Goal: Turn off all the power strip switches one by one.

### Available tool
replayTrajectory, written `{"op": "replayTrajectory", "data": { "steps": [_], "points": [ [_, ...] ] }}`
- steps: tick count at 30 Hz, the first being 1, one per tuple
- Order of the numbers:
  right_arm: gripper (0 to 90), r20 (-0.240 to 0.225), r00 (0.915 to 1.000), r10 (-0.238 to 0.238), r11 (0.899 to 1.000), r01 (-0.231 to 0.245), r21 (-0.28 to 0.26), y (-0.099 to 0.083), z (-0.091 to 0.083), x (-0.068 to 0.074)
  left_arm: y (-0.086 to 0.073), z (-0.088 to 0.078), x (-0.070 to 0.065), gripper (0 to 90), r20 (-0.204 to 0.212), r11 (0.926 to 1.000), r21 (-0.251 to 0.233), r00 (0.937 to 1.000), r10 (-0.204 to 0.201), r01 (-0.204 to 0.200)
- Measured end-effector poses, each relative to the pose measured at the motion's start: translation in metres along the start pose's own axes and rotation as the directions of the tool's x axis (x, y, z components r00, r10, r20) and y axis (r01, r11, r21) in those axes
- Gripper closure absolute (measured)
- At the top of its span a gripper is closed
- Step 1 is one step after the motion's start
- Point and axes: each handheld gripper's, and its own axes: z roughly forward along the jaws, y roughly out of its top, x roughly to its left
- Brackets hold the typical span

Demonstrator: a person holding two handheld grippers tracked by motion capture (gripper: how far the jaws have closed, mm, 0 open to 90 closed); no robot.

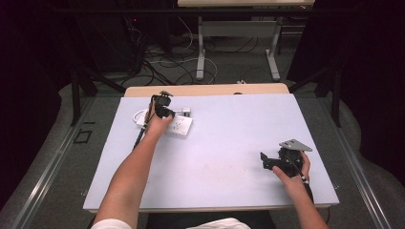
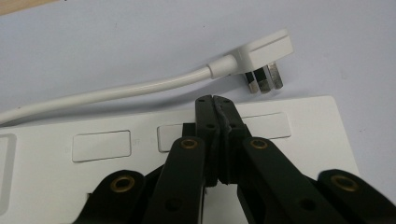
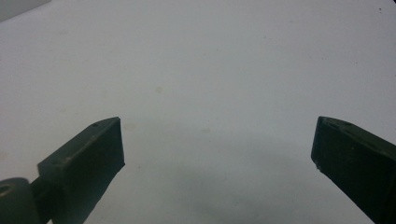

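Left tongs closed over the power strip, right tongs wide open and idle

Your left tongs [image 2: 215,99] are fully closed, tips together with nothing between them, sitting on or just above the top face of the white power strip [image 2: 299,154], which lies toward the far left of the surface [image 1: 229,143]. Its plug [image 2: 261,58] lies unplugged just beyond the strip's far edge, prongs toward the strip, on a thick white cord [image 2: 116,91] that curves away beside it. Expect the strip to be light, rigid and smooth-skinned, so it will likely skate if you push; take it across its narrow width. The plug is small and hard: grip its flat body, not the prongs. The cord looks stiff and springy and may drag the strip. Your right tongs [image 3: 217,149], well away from the strip, stand wide open over bare surface, holding nothing.
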Motion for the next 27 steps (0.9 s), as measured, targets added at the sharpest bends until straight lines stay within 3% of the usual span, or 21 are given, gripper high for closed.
{"op": "replayTrajectory", "data": {
  "steps": [21, 22, 27],
  "points": [
    [2.0, 0.000, 1.0000, 0.004, 1.000, -0.004, 0.004, 0.0000, 0.0003, 0.0002, 0.0005, 0.0000, -0.0029, 89.6, 0.002, 0.9999, -0.006, 1.0000, -0.009, 0.009],
    [2.0, 0.000, 1.0000, 0.001, 1.000, -0.001, 0.001, -0.0002, 0.0003, -0.0001, 0.0003, -0.0003, -0.0047, 89.6, 0.001, 0.9997, -0.011, 0.9998, -0.022, 0.022],
    [2.0, -0.005, 1.0000, 0.002, 1.000, -0.002, 0.000, 0.0001, 0.0003, 0.0002, 0.0017, -0.0026, -0.0083, 89.7, 0.009, 0.9998, -0.014, 0.9999, 0.011, -0.010]
  ]
}}
